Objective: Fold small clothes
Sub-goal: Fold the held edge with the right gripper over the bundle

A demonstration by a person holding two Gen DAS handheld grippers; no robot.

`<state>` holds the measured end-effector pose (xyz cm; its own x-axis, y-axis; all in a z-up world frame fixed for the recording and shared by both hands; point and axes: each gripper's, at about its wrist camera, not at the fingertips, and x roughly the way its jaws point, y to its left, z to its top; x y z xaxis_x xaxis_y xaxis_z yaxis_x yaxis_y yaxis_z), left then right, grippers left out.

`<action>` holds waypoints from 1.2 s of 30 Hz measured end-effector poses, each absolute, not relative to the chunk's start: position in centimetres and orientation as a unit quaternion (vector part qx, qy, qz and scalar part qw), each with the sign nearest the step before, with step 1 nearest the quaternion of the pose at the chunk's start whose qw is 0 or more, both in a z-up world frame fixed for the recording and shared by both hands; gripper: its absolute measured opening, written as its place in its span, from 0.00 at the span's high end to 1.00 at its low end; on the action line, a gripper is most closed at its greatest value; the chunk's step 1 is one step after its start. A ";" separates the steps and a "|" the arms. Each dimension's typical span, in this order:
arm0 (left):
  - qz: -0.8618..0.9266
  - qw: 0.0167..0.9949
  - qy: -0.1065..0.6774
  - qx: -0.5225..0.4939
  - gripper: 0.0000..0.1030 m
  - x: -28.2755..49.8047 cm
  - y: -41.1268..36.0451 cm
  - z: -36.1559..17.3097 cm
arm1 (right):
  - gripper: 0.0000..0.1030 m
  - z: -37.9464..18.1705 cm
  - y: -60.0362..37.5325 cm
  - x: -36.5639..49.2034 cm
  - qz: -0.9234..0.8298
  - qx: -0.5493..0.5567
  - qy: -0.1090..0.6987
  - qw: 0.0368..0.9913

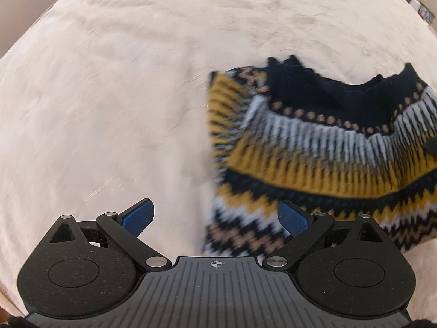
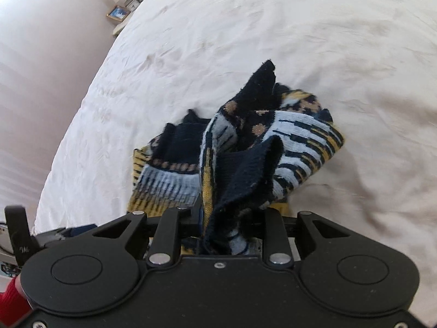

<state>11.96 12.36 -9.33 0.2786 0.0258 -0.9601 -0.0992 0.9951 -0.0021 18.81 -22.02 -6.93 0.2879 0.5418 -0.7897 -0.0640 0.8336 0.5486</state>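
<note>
The right gripper's [image 2: 226,227] fingertips are hidden by bunched sweater [image 2: 245,147]; the sweater's [image 1: 322,150] right side is cut off and motion-blurred.

Knit sweater [image 1: 322,158]: navy neckline, tan dot row on navy, pale blue-white and navy vertical dashes, mustard-navy ribbed band, zigzag rows in mustard, white, tan, navy. Bedcover [image 1: 109,95]: plain cream, off-white in right wrist view [image 2: 273,27]. Left gripper [image 1: 215,218]: black body, blue finger pads [image 1: 138,217]. Right gripper [image 2: 224,213]: matte black, silver pivot pins. Picture frame [image 2: 118,13]: tan edge, blue picture.
</note>
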 end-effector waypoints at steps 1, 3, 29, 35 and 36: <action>0.040 0.798 0.600 -0.034 0.04 11.8 12.8 -9.1 | 0.67 -6.8 -21.2 18.8 0.197 0.209 0.564 0.774; 0.040 0.799 0.599 -0.037 0.04 11.5 13.7 -9.0 | 0.67 -6.6 -19.2 19.1 0.202 0.201 0.566 0.774; -0.002 0.787 0.616 -0.034 0.04 12.5 19.7 -9.7 | 0.49 -7.8 -6.7 16.7 0.222 0.130 0.561 0.787; -0.022 0.795 0.605 -0.051 0.04 14.1 19.1 -8.7 | 0.42 -6.5 -8.1 13.1 0.220 0.031 0.534 0.815; -0.026 0.796 0.603 -0.056 0.04 14.4 18.9 -8.5 | 0.41 -6.3 -8.0 12.2 0.225 0.007 0.529 0.818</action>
